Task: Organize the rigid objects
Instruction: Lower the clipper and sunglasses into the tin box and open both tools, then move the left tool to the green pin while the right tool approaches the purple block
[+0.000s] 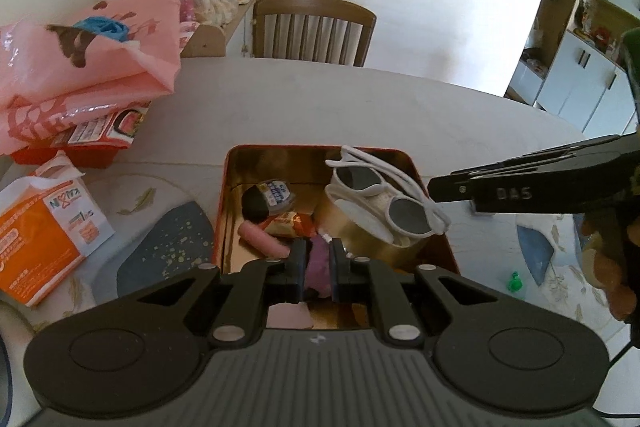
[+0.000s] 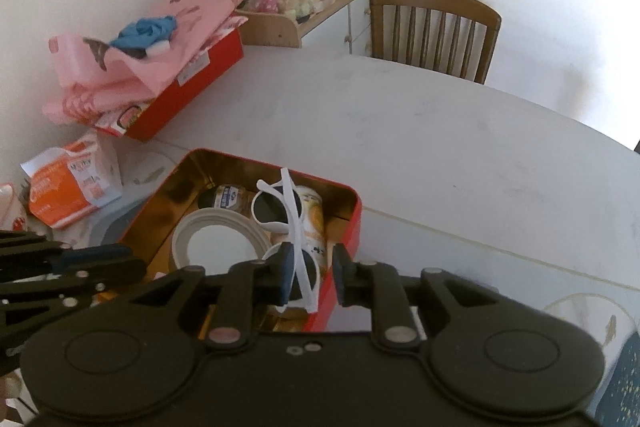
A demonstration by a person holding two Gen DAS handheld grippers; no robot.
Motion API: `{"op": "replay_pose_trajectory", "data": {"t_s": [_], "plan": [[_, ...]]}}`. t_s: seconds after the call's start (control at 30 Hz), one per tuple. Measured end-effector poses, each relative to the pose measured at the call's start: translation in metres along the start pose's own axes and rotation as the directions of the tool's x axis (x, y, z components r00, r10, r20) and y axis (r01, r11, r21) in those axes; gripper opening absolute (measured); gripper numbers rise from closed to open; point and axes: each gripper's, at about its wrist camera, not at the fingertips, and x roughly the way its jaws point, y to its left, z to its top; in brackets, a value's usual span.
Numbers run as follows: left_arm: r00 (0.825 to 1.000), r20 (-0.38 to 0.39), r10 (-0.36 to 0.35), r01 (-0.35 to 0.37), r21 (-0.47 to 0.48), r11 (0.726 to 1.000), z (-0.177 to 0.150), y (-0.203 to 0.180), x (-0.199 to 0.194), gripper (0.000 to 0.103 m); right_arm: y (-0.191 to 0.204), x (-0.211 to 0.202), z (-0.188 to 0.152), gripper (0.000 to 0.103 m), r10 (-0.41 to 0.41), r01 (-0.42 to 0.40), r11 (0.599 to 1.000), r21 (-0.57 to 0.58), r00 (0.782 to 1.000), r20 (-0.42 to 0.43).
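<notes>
Over the red tin (image 2: 352, 215), white sunglasses (image 2: 298, 227) rest across a gold can (image 1: 372, 243) at its 3 o'clock side; right fingers (image 2: 342, 275) stand parted around them, apparently releasing. Left fingers (image 1: 298, 259) closed, empty.

Home dining room: wooden chair (image 1: 314, 27), white table (image 1: 360, 107), cluttered shelf (image 2: 304, 15).

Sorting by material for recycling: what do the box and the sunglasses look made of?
The box looks like tin-plated metal: red painted outside, mirror-gold inside that reflects its contents. The sunglasses look like glossy white moulded plastic with dark lenses, probably plastic too.
</notes>
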Motion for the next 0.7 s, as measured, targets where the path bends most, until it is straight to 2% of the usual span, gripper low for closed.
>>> {"op": "replay_pose_trajectory", "data": {"t_s": [0.33,0.57,0.7], "plan": [[0.999,0.006,-0.039,0.038,0.045,0.998,0.006,-0.024,-0.003,0.012,-0.027,-0.040,-0.013,0.032,0.034,-0.036,0.998,0.056,0.999,0.034],[0.998,0.015,-0.056,0.054,0.080,0.995,0.007,-0.049,-0.005,0.028,-0.060,-0.069,-0.030,0.045,0.015,-0.021,0.995,0.096,0.998,0.063],[0.998,0.013,-0.063,0.062,0.099,0.993,0.007,-0.066,-0.004,0.031,-0.083,-0.080,-0.039,0.054,-0.003,-0.005,0.994,0.109,0.998,0.068]]}}
